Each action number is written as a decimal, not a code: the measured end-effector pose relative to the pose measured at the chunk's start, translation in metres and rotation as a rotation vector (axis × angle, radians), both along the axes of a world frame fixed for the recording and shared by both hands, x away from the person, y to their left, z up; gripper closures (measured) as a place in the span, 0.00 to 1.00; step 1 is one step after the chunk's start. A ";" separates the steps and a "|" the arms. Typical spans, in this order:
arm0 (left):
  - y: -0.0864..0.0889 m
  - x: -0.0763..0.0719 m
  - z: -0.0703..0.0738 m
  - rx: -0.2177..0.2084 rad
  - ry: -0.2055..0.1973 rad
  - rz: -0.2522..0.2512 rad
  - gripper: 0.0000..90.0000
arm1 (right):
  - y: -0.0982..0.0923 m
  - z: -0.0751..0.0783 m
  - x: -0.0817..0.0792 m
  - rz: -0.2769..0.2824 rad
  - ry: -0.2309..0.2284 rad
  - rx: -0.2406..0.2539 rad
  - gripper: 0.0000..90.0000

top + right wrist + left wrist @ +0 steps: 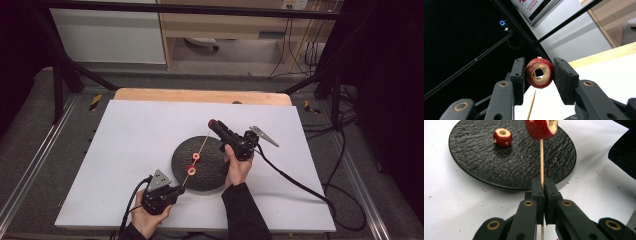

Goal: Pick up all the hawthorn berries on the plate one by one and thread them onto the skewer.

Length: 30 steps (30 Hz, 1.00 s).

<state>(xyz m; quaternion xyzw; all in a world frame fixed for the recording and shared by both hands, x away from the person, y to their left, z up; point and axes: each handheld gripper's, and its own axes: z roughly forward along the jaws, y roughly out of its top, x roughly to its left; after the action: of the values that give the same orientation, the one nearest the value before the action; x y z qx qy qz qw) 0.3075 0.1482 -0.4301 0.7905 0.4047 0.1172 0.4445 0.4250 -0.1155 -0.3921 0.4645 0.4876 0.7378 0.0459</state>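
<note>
white table top (140,150) on a wooden board, dark curtains and black frame poles around it, cables trailing over the grey floor. starting at the left: the left gripper (176,190) sits low at the near edge of the table, jaws pressed tight together on the bottom end of a thin wooden skewer (541,162). pinching it right at the end looks deliberate, since it leaves the whole length free for loading and keeps the stick angled up over the plate (212,177). the plate is round, black, with a rough slate-like ripple, so anything that slips off probably lands there and not on the table. one red fruit piece (540,129) is already threaded partway up the stick, glossy speckled skin with a pale cut face. a second cored piece (502,137) rests on the plate, hole facing up.

moving right, the right gripper (539,75) is lifted just past the skewer's far tip, jaws closed on the sides of a third fruit ring (539,73). held by the skin like that, the cored hole stays open and faces the stick, so i'd guess it goes on next. the flesh looks soft, so a light squeeze makes sense.
</note>
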 end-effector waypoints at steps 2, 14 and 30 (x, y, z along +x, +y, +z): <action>-0.001 0.000 0.000 -0.004 0.002 0.000 0.98 | 0.000 -0.001 0.000 -0.001 -0.003 -0.003 0.70; -0.004 0.003 0.003 -0.061 0.009 0.022 0.98 | 0.005 -0.006 -0.003 0.015 0.008 0.008 0.70; -0.022 0.018 0.015 -0.150 0.034 0.078 0.98 | 0.012 -0.014 -0.014 0.064 0.023 -0.017 0.70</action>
<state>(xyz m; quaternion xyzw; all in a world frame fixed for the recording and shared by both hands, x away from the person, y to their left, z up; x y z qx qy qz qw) 0.3251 0.1258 -0.4152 0.7405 0.4502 0.0903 0.4908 0.4110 -0.1033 -0.4065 0.4569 0.5089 0.7293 0.0208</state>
